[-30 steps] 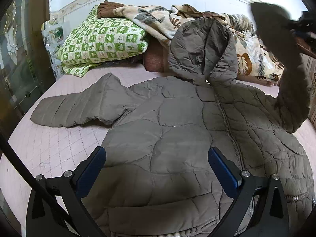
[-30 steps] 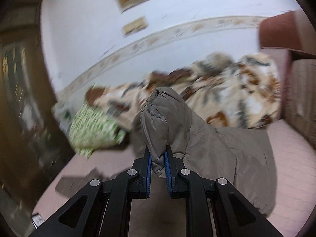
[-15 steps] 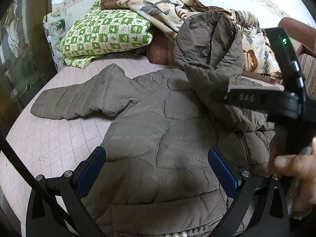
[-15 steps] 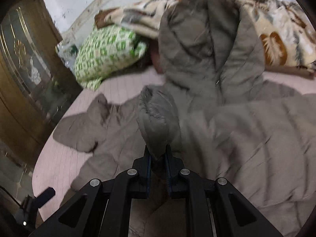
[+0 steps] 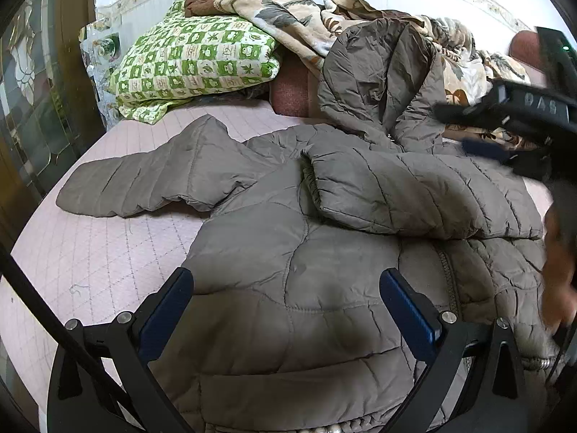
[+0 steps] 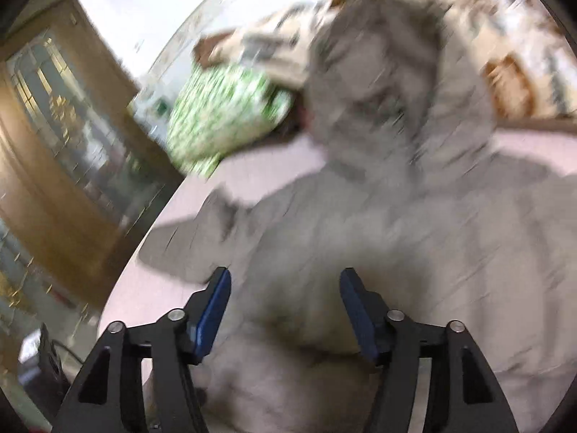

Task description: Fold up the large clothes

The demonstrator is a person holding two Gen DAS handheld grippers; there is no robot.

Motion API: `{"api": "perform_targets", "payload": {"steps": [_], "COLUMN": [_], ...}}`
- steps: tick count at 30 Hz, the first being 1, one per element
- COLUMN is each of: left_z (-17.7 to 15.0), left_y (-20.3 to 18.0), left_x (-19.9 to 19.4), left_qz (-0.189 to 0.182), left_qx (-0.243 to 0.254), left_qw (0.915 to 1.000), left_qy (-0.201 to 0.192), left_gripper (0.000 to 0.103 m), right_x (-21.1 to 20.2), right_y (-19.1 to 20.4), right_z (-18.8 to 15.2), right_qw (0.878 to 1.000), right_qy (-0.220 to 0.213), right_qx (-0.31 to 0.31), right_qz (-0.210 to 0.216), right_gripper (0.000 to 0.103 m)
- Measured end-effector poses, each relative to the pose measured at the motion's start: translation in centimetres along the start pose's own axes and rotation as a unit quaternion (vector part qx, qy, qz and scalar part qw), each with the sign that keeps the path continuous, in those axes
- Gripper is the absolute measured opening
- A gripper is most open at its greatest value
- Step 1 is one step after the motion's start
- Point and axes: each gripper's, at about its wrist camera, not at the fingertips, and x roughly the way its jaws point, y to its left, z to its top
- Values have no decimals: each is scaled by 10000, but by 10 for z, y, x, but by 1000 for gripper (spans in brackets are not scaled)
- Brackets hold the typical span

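Observation:
A grey-brown quilted hooded jacket lies front-up on a pink bed. Its right sleeve is folded across the chest. Its left sleeve stretches out to the left. The hood leans up against the bedding. My left gripper is open and empty above the jacket's lower part. My right gripper is open and empty above the jacket; that view is blurred by motion. The right gripper also shows at the right edge of the left wrist view.
A green checked pillow and a leaf-patterned blanket are piled at the head of the bed. A wooden glass-paned door stands at the left. Bare pink mattress lies left of the jacket.
My right gripper carried the right sleeve over the jacket's chest, laid it down and opened. It now draws back. My left gripper stayed open over the hem.

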Motion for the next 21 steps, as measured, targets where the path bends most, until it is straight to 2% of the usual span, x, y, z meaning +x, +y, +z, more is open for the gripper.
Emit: {"api": "perform_targets", "payload": {"steps": [1,3,6,8,11,14,17,18,21], "left_z": [0,0,1,1,1,1,1,1,5], "left_y": [0,0,2,1,-3,-6,-5,-4,0], "left_x": [0,0,2,3,5,5,3,3,5], "left_qz": [-2,9,5,1,-2,12,28,35,41], "left_qx": [4,-4,-46,-48,-12,62,94,79,-7], "left_qw": [10000,10000,10000,10000,10000,10000,9999,10000,10000], "left_qy": [3,10,44,60,70,66,27,17,34], "left_gripper": [103,103,103,103,103,103,103,103,103], "right_x": [-10,-27,-36,-38,-25,1,3,-1,-6], "right_y": [-9,-36,-73,-105,-138,-147,-135,-124,-84], "right_z": [5,14,17,12,0,-9,-7,-4,3], "right_qw": [9994,9932,9748,9650,9601,9594,9532,9530,9568], "right_qy": [-234,-465,-461,-362,-18,456,442,312,28], "right_qx": [-33,157,423,710,1081,1050,797,654,158], "right_qz": [-254,-1057,-2142,-2497,-2580,-2576,-2883,-2942,-2904], "right_gripper": [69,69,69,69,69,71,71,71,72]}}
